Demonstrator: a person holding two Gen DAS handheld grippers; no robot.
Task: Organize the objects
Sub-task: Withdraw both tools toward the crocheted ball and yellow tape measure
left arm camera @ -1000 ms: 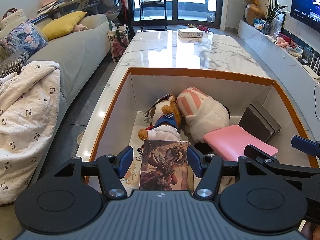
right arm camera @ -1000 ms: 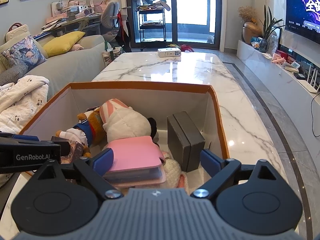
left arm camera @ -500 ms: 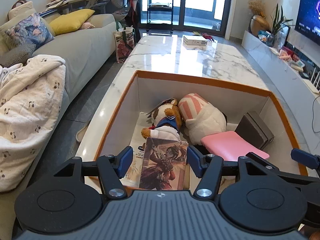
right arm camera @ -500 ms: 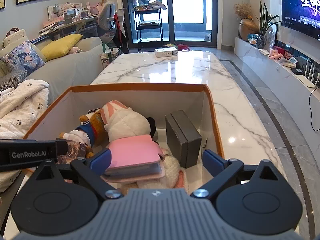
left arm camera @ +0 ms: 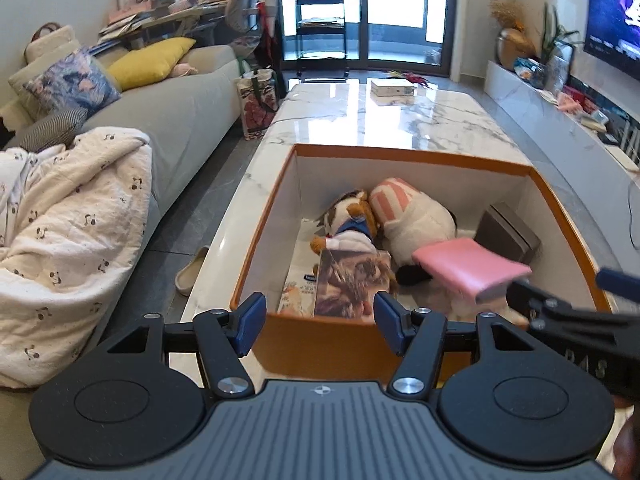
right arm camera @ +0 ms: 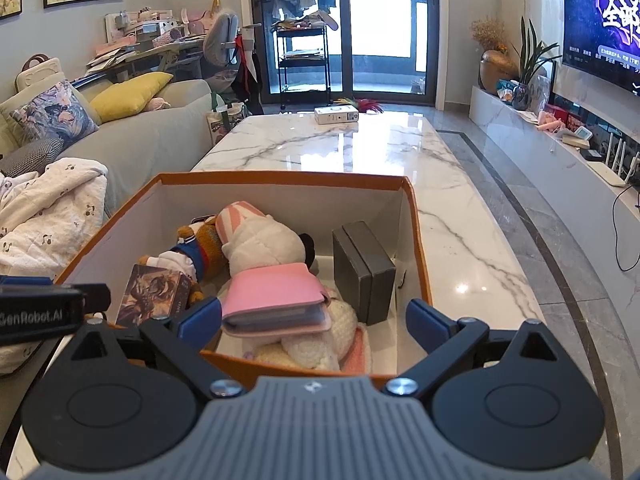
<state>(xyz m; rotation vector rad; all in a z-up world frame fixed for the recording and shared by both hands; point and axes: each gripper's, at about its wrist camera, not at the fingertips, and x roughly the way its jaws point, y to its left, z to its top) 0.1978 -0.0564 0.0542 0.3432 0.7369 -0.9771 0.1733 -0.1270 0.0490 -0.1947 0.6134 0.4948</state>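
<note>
Tongs left (left arm camera: 318, 322): wide apart, holding nothing | tongs right (right arm camera: 314, 320): wide apart, holding nothing | box (right arm camera: 420, 248): full

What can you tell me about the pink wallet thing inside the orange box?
The pink wallet looks like a soft, matte folder with a fold-over cover and a stack of clear or grey sleeves showing along its near edge. It lies closed and roughly flat, slightly tilted, inside the orange box, resting on a white knitted plush and against the big white plush. The dark grey case stands just to its right. Neither tool touches it.
</note>
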